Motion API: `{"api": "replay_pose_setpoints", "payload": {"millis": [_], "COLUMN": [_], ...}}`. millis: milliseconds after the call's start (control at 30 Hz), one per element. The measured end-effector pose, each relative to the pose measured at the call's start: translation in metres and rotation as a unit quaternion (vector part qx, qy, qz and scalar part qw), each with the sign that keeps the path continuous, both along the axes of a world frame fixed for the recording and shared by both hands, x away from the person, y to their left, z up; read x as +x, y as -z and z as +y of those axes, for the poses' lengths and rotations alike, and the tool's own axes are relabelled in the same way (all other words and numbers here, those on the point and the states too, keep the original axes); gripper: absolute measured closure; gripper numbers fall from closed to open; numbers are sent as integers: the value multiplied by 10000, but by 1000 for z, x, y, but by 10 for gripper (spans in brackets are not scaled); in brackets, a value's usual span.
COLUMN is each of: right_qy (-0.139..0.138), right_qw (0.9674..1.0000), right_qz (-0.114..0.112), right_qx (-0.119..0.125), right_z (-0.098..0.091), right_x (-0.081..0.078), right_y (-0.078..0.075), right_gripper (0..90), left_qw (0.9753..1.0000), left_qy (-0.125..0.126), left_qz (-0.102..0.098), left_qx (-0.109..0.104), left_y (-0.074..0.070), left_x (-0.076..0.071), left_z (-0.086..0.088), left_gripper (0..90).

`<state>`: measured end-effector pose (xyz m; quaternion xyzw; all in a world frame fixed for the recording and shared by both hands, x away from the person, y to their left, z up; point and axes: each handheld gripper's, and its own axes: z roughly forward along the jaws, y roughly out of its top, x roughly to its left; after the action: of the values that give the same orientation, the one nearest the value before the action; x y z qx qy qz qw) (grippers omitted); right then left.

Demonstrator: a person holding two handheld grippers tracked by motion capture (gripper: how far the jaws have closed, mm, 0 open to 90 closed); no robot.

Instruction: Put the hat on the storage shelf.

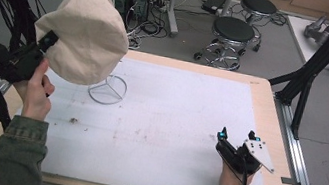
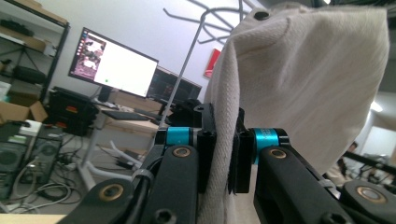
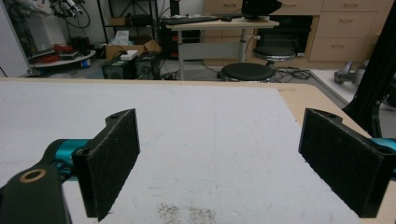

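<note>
Left hand-held gripper [image 2: 223, 154] clamps a cream cloth bag [image 1: 87, 29] hanging on a wire stand [image 1: 107, 89]; right hand-held gripper [image 1: 237, 134] rests wide on the worktop [image 1: 175, 109].

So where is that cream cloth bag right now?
In the high view the cream cloth bag hangs at the table's far left over the white wire stand, its edge pinched by the left gripper.

The cream cloth bag [image 1: 84, 28] is covering most of the white wire stand [image 1: 108, 88], leaving its post hidden. In the left gripper view the bag [image 2: 299, 84] is running off the edges, and the strip between the tongs is probably a hem.
</note>
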<state>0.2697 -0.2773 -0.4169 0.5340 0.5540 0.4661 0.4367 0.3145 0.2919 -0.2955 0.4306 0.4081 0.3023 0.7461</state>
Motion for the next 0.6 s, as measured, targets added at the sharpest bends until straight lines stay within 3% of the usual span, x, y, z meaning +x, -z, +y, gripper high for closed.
{"api": "replay_pose_setpoints", "payload": {"millis": [267, 600], "right_qy": [3, 15], "right_qw": [10000, 10000], "right_qz": [10, 20], "right_qx": [-3, 0], "right_z": [0, 0], "right_x": [0, 0], "right_y": [0, 0], "right_gripper": [116, 116], "left_qw": [9999, 9998], "left_qy": [-13, -34], "left_qz": [99, -76], "left_qx": [-139, -170], "left_y": [14, 15], "left_x": [1, -4], "left_z": [2, 6], "left_gripper": [840, 778]}}
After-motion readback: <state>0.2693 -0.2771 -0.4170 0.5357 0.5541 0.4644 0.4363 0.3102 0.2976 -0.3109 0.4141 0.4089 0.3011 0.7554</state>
